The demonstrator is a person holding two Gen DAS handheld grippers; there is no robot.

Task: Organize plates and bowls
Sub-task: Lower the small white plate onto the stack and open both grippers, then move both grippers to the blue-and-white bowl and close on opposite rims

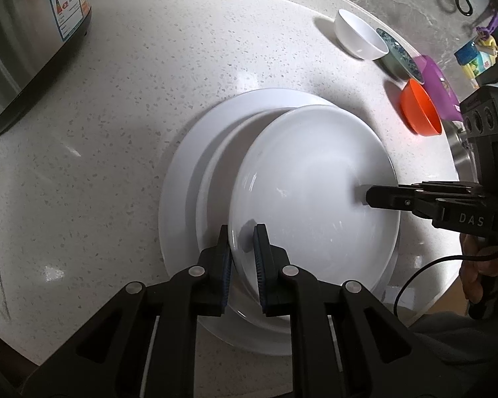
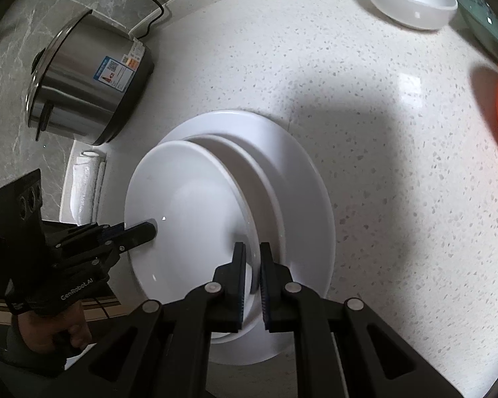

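Black gripper fingers are filling the near edge of both wrist views, and each pair is clamping the rim of the same white plate point(image 1: 315, 205). In the left wrist view the left gripper point(image 1: 243, 258) is pinching the plate's near rim, while the right gripper point(image 1: 370, 197) is reaching in from the right and biting the opposite rim. In the right wrist view the right gripper point(image 2: 251, 278) is closing on the near rim, and the left gripper point(image 2: 149, 230) is coming in from the left. That top plate is sitting tilted over a second white plate point(image 1: 215, 172), both lying on a larger white plate point(image 1: 179, 179) on the speckled counter point(image 1: 149, 99). Far right, a white bowl point(image 1: 360, 38), a patterned bowl point(image 1: 398, 56), a purple bowl point(image 1: 436, 83) and an orange bowl point(image 1: 420, 107) are standing close together. Far left, a steel cooker point(image 2: 86, 83) is standing near a rolled cloth point(image 2: 84, 182).
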